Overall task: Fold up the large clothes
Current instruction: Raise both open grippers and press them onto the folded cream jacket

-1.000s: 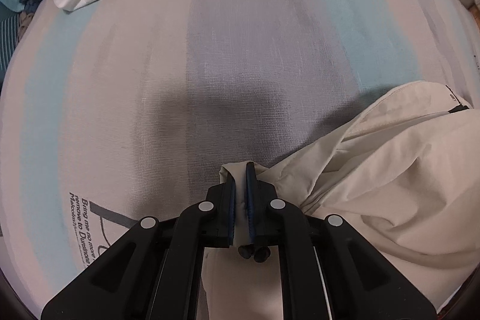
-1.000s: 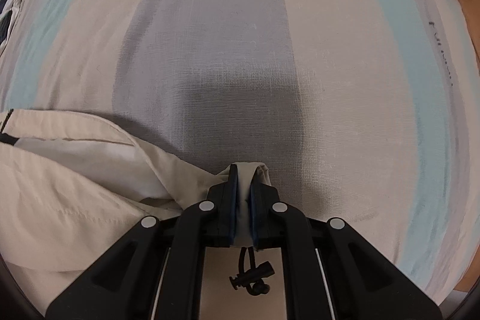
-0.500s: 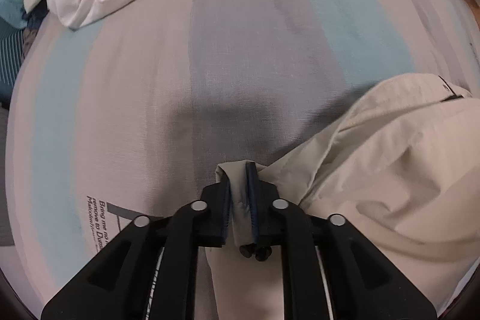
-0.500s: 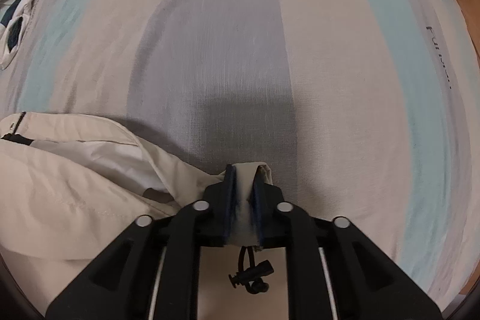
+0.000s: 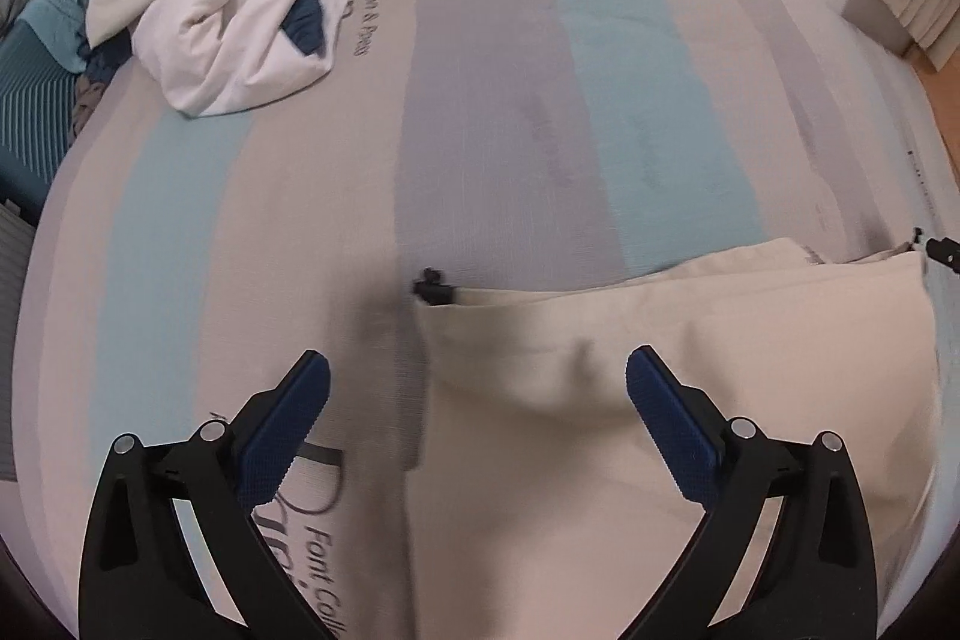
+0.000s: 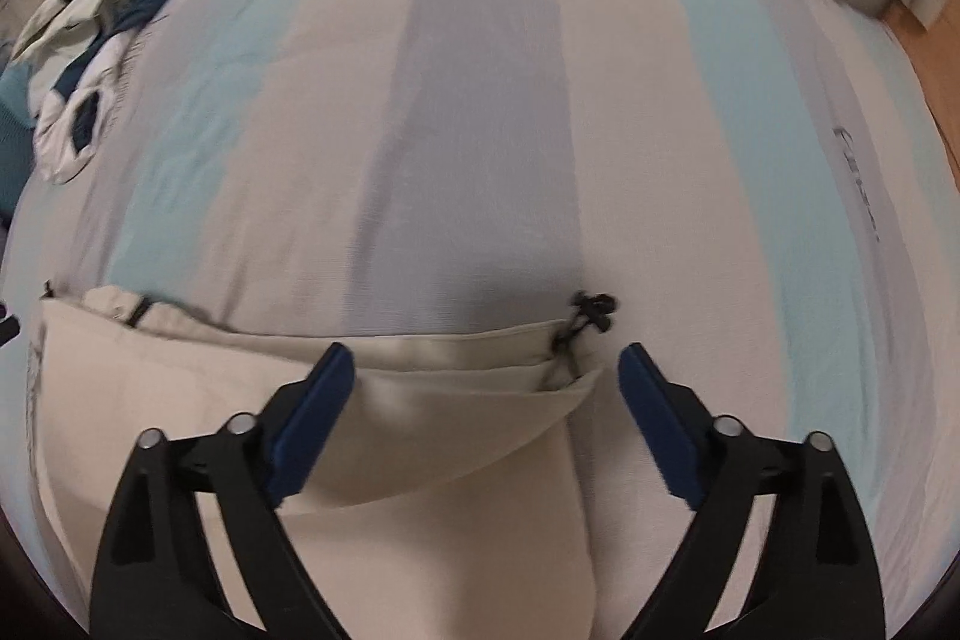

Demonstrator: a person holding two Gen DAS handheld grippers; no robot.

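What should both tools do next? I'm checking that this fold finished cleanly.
Probably shift both to the garment's side edges for the next fold. The left tool and right tool are opening with nothing pinched, and the beige garment lies doubled on the striped bed, its top edges roughly aligned.

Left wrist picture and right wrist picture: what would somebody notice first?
The big beige garment lies folded on the striped bed, right under both cameras. The left tool and the right tool hang above it, jaws opening, nothing pinched. Far left sits a white and blue clothes pile.
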